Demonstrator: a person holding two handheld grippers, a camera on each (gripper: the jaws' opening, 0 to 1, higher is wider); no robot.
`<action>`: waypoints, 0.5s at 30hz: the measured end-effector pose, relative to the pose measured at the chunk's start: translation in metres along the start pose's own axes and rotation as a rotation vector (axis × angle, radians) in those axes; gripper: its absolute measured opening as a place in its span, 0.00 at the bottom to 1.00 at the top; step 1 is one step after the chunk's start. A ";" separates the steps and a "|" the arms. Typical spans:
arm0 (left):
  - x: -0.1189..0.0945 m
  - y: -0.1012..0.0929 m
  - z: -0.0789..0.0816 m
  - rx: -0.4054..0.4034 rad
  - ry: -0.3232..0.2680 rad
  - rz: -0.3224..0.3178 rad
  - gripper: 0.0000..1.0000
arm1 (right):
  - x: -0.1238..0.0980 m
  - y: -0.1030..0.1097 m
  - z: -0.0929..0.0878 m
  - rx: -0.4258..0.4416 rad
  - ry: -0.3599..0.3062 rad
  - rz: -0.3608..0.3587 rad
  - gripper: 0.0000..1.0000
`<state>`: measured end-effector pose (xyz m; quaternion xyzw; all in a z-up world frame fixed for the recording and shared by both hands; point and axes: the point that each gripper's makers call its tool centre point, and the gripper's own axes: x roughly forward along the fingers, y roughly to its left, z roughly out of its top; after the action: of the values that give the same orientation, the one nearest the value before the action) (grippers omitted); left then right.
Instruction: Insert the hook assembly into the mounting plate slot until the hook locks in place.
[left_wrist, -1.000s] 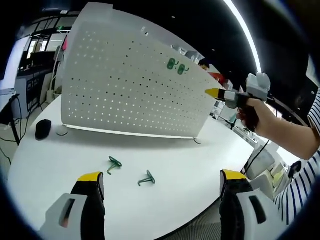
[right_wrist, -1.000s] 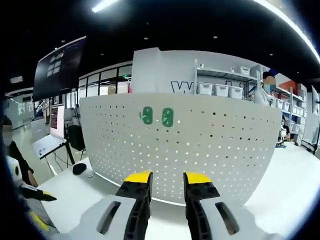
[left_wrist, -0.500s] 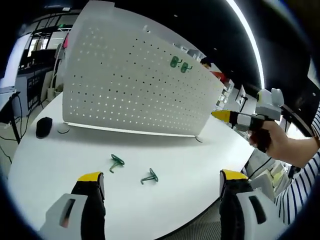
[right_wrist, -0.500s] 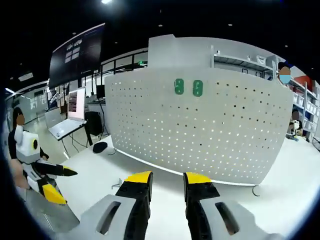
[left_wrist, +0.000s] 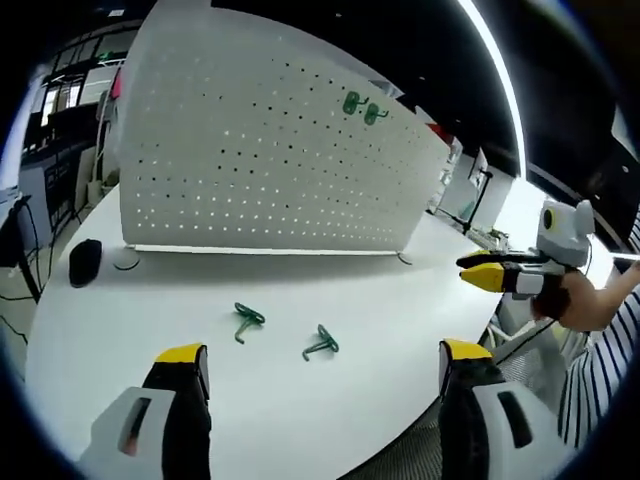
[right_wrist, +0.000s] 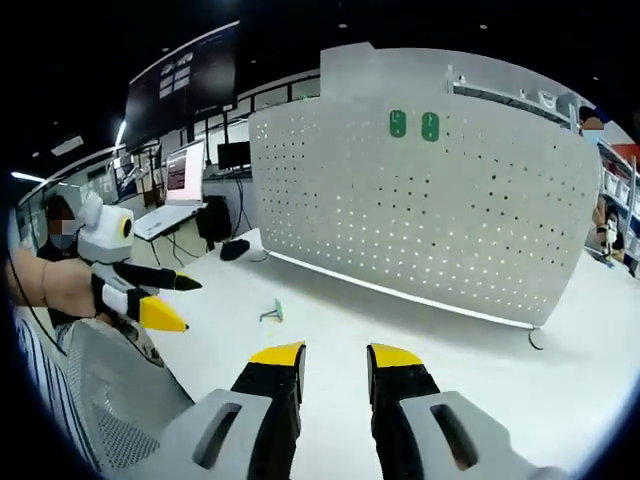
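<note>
A white perforated mounting plate (left_wrist: 270, 150) stands upright at the back of the round white table (left_wrist: 130, 330). Two green hooks (left_wrist: 362, 108) hang side by side near its top. Two loose green hooks, one (left_wrist: 246, 321) and another (left_wrist: 322, 343), lie on the table ahead of my left gripper (left_wrist: 322, 355), which is open and empty. My right gripper (left_wrist: 484, 270) hovers by the table's right edge, held by a hand, shut on nothing. In the right gripper view, the plate (right_wrist: 430, 210) carries the mounted hooks (right_wrist: 414, 125), one loose hook (right_wrist: 272, 314) lies on the table, and the left gripper (right_wrist: 165, 298) stands open.
A black mouse (left_wrist: 84, 260) and a small white disc (left_wrist: 125, 260) lie at the plate's left end. A person's striped sleeve (left_wrist: 600, 380) is at the right. A grey mesh chair back (right_wrist: 110, 390) sits by the table edge, with a screen (right_wrist: 185, 175) behind.
The right gripper has drawn back from the plate and come down toward the table's edge. Both cameras shifted; the loose hooks lie as before.
</note>
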<state>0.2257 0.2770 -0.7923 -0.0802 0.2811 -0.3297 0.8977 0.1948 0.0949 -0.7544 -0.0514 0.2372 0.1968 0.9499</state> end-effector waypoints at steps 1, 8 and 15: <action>0.001 0.002 -0.001 0.009 0.008 0.000 0.97 | -0.001 0.002 -0.006 -0.003 0.009 0.003 0.23; 0.013 0.018 0.001 0.108 0.046 -0.014 0.94 | -0.003 0.001 -0.039 -0.039 0.097 -0.046 0.22; 0.030 0.017 -0.002 0.180 0.109 -0.083 0.88 | 0.003 0.008 -0.053 -0.020 0.118 -0.021 0.20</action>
<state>0.2524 0.2706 -0.8132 0.0072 0.2952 -0.3945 0.8701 0.1715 0.0929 -0.8030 -0.0751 0.2901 0.1858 0.9358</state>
